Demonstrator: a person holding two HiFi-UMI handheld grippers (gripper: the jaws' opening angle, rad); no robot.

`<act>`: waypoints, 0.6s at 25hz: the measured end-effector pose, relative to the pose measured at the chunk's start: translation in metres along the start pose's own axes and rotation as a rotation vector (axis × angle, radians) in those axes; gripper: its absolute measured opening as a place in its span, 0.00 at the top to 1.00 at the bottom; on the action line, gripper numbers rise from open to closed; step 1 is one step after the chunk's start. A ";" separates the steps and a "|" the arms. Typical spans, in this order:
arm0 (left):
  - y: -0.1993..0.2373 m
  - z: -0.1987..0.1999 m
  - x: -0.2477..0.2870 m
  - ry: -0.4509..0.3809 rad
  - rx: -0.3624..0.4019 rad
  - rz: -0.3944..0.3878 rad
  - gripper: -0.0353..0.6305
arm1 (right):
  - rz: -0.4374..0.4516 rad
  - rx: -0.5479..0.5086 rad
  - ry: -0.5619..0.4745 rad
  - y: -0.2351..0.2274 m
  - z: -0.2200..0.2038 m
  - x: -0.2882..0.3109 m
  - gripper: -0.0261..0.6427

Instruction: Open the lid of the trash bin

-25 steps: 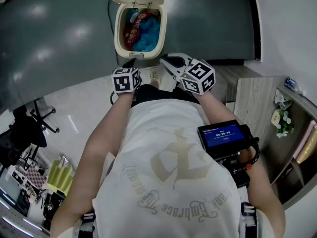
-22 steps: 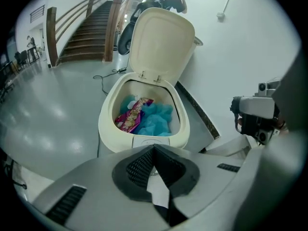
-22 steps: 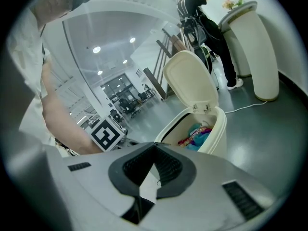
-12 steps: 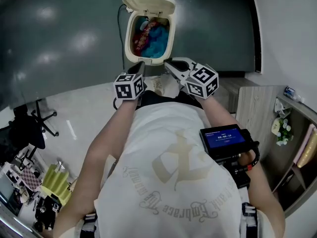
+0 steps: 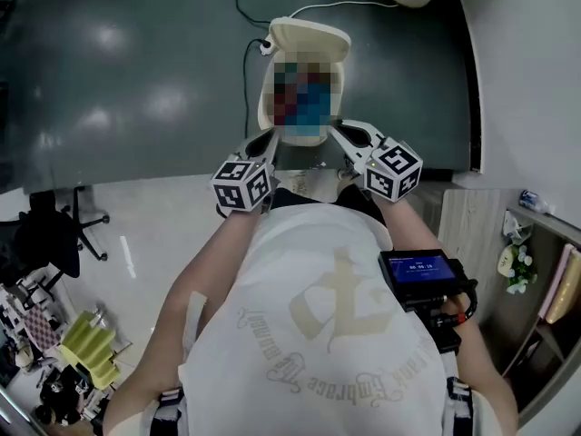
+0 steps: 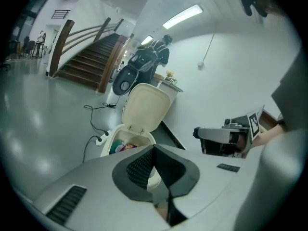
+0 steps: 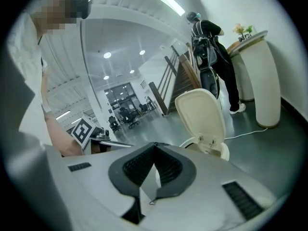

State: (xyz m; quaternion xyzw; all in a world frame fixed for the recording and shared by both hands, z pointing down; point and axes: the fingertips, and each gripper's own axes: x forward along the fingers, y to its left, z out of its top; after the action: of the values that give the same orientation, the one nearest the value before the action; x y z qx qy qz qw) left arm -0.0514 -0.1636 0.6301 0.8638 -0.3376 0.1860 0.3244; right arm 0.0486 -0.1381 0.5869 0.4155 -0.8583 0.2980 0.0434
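1. Head view: the trash bin (image 5: 266,116) stood on the dark floor straight ahead of the person, its cream lid (image 5: 309,36) raised and tipped back at the far side. The left gripper (image 5: 270,137) pointed at the bin's near left edge and the right gripper (image 5: 338,127) at its near right edge; whether either touched the rim could not be told. A cable (image 5: 243,9) trailed across the floor behind the bin.
2. Left gripper view: the left gripper (image 6: 154,147) had its jaws pressed together at the tips with nothing between them. Beyond them the trash bin (image 6: 107,139) was open, the lid (image 6: 144,107) upright on its hinge. The right gripper (image 6: 220,134) was off to the side.
3. Right gripper view: the right gripper (image 7: 155,146) likewise had its jaws closed tip to tip and empty. The lid (image 7: 202,114) rose just beyond them, and the left gripper (image 7: 103,137) showed alongside.
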 end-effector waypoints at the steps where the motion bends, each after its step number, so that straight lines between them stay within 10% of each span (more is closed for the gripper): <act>1: -0.002 0.005 -0.011 -0.019 0.004 -0.010 0.93 | -0.006 -0.005 -0.015 0.008 0.007 -0.003 0.95; 15: -0.013 0.052 -0.058 -0.127 0.134 -0.083 0.93 | -0.041 -0.083 -0.116 0.039 0.048 -0.028 0.95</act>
State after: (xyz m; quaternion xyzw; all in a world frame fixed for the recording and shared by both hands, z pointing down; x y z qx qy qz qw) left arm -0.0779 -0.1655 0.5557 0.9068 -0.3083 0.1395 0.2515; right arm 0.0465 -0.1263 0.5204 0.4475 -0.8623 0.2364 0.0167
